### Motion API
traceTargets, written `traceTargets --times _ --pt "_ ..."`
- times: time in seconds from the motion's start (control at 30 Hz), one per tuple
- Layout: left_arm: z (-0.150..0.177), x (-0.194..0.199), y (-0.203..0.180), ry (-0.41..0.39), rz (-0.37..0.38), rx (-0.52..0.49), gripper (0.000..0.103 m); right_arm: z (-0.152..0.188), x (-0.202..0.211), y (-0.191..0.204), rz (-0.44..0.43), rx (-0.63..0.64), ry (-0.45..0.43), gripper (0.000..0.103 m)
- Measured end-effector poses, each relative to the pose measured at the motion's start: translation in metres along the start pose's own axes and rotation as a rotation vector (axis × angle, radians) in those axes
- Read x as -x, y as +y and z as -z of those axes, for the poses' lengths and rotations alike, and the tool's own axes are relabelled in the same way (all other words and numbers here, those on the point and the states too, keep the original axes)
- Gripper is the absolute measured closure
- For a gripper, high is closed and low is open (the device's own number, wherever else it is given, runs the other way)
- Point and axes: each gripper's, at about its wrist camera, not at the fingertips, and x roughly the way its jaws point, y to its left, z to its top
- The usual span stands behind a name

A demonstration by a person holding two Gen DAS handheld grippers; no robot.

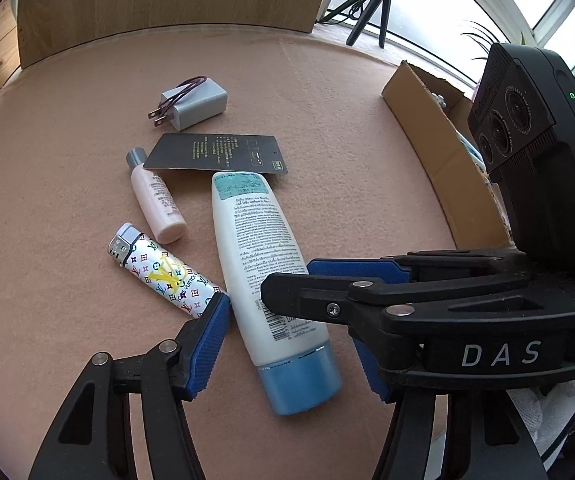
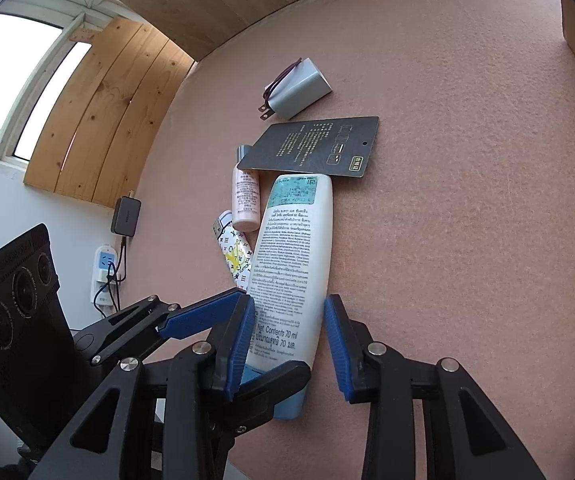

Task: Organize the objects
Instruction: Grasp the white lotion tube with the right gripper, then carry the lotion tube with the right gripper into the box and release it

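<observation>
Seeing white plastic tube with blue cap (image 2: 293,264) lying flat on pink felt desk (image 2: 467,200), long axis running straight out between right claw (image 2: 289,344) pads, spread apart, not yet pressing. Left claw (image 1: 299,344) also straddling tube, apart.

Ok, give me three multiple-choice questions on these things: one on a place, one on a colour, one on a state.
1. The black card lies: A on a plate; B overlapping the small pink bottle; C inside a drawer.
2. The white tube has a cap that is: A red; B black; C blue.
3. The white tube is: A standing on its cap; B lying flat; C uncapped.

Answers: B, the card's edge covers the bottle's neck; C, the cap at the tube's near end is blue; B, its whole length rests on the pink felt.
</observation>
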Motion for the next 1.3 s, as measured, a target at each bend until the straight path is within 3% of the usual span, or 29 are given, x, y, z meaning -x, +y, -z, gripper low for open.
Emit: traceTargets --times 0.3,0.63,1.03,1.3 --pt "0.002 0.000 -0.006 0.008 0.069 0.039 0.040 0.005 0.005 -0.004 0.005 -0.009 -0.008 0.070" --pt "-0.015 0.010 -0.049 -0.036 0.138 -0.012 0.043 0.012 0.050 -0.010 0.058 -0.001 -0.095 0.070" --pt "-0.062 0.017 -0.137 -0.107 0.211 -0.161 0.043 0.009 0.137 -0.029 0.116 -0.038 -0.275 0.070" --pt "-0.090 -0.005 -0.205 -0.116 0.263 -0.244 0.043 0.009 0.199 -0.065 0.180 -0.088 -0.387 0.070"
